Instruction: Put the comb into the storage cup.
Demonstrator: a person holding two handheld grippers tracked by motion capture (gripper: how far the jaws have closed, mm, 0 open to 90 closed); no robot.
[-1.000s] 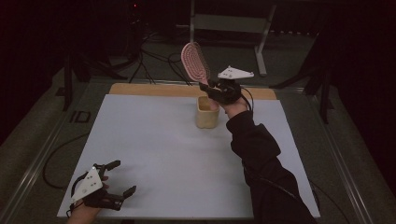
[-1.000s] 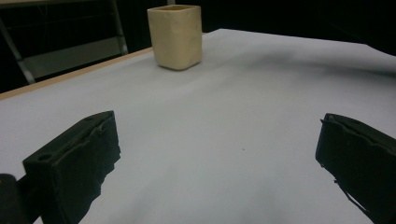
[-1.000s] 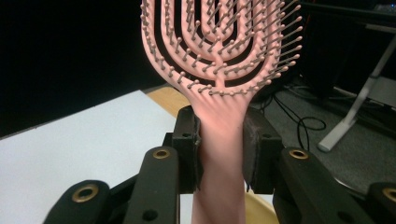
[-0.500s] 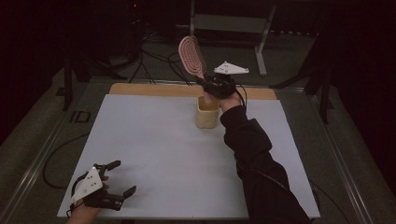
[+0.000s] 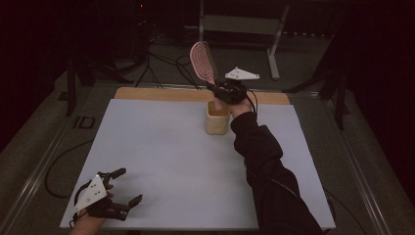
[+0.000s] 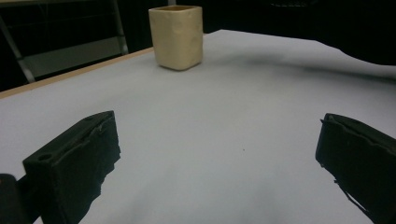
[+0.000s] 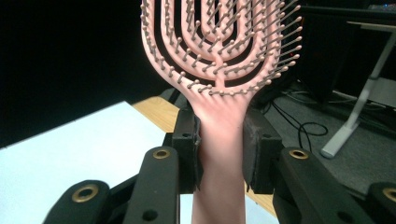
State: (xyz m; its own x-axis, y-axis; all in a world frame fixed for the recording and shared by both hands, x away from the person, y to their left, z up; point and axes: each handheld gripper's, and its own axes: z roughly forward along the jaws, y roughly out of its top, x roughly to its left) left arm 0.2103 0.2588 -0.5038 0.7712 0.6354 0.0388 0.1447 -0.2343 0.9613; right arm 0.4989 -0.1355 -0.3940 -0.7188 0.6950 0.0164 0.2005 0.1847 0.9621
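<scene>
A pink vented hairbrush (image 5: pixel 202 62) stands bristle head up above a cream square cup (image 5: pixel 217 118) at the far side of the white table. My right gripper (image 5: pixel 220 90) is shut on the brush's handle (image 7: pixel 219 135), both pads pressing its sides, right over the cup's mouth. Whether the handle's lower end is inside the cup is hidden by the hand. My left gripper (image 5: pixel 121 186) rests open near the table's front left corner, nothing between its jaws; the cup (image 6: pixel 176 36) stands far ahead of it.
The white table top (image 5: pixel 161 161) has a wooden strip (image 5: pixel 156 94) along its far edge. Cables and a metal stand's legs (image 5: pixel 274 54) lie on the dark floor behind. A dark sleeve (image 5: pixel 264 161) crosses the right half of the table.
My right gripper has carried the brush a little to the left and downward, closer over the cup, and the brush stands more upright. The left gripper has stayed put.
</scene>
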